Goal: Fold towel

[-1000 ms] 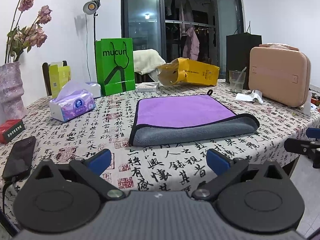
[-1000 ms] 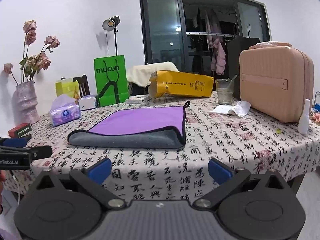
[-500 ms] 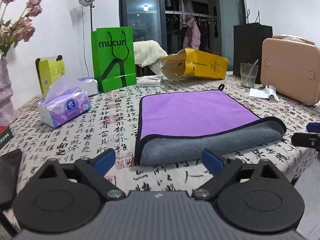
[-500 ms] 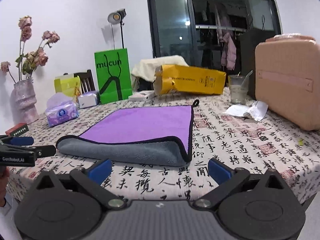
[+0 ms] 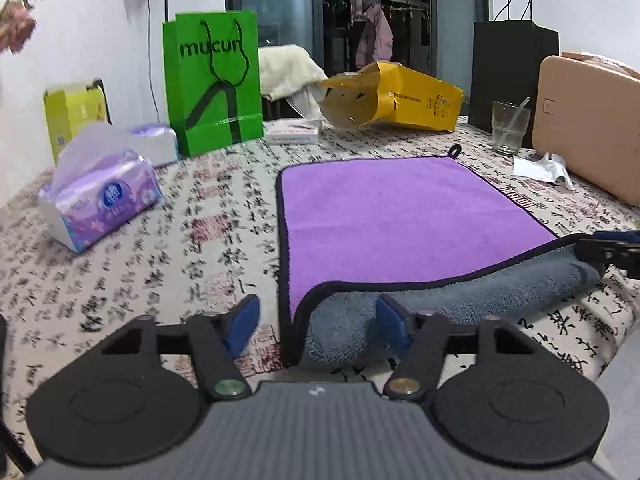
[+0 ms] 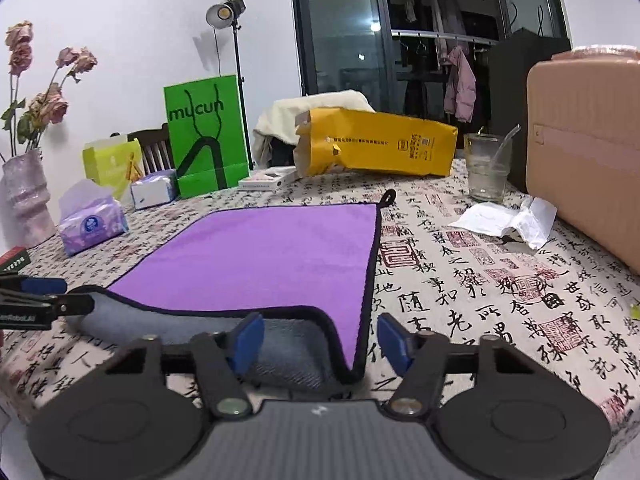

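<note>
Both tongs have closed in on the towel [image 5: 400, 220] since a second ago, and its near folded edge now fills the lower part of each view. Your left tongs [image 5: 318, 326] stand apart, straddling the near left corner; your right tongs [image 6: 320, 338] stand apart around the near right corner. Nothing is clamped yet. The towel lies on the table [image 6: 480, 280], purple side up with the grey fold toward you. Slide each corner deep between the pads, catch both layers, close both sides together, then lift evenly so the fold stays square.
</note>
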The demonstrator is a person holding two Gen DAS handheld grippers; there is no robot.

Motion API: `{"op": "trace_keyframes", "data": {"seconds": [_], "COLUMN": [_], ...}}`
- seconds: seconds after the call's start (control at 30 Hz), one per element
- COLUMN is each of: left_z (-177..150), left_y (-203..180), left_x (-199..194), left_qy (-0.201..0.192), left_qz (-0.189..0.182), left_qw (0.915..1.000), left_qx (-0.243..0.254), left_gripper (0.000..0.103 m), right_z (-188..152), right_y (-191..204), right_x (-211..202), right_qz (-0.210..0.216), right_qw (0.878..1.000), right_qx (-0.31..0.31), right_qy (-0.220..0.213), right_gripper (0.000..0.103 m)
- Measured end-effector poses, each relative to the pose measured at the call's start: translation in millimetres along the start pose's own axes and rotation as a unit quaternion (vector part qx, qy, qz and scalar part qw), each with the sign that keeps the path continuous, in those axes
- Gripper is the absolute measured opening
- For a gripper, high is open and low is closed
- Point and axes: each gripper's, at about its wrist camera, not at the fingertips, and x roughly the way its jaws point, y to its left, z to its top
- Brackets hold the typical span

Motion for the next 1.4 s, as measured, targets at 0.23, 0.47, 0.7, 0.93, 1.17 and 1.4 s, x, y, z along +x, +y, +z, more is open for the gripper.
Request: {"op": "trace_keyframes", "data": {"seconds": [0.23,0.47,0.7,0.93,1.17,1.4], "left_z": [-2.3,5.9,25.1,49.1,80.7,110.2], "left_y": [4.6,0.6,5.3,2.7,10.5,23.8], "left_x": [3.1,4.4,16.9,26.0,42.7,69.4], "left_qy": [0.015,0.000,-0.003,-0.038,-0.048,-0.017], "left_qz": [-0.032,-0.013,-0.010,-0.005,-0.013,-0.026], "left_qw": [0.9993,0.9999,0.9999,0.9990,0.9985,0.9994], "left_qx": [-0.012,0.005,0.004,0.025,0.024,-0.014], "left_gripper": [0.013,0.007,0.007,0.007,0.008,0.008], "right_z": [-0.5,3.3,14.8,29.2,51.3,76.8], "right_y": [-4.3,-3.7,-6.5,-10.2,-19.0,-29.7], "right_x": [16.7,20.9,28.0,36.3,56.0,80.1], "right_qz": [0.010,0.011,0.009,0.006,0.008,0.016], "right_qw": [0.999,0.999,1.000,0.999,1.000,1.000], "right_qx": [-0.010,-0.018,-0.021,-0.032,-0.028,-0.026], "right_qy": [0.031,0.031,0.018,0.005,0.005,0.006], "right_gripper": [0.016,0.006,0.006,0.006,0.006,0.006]}}
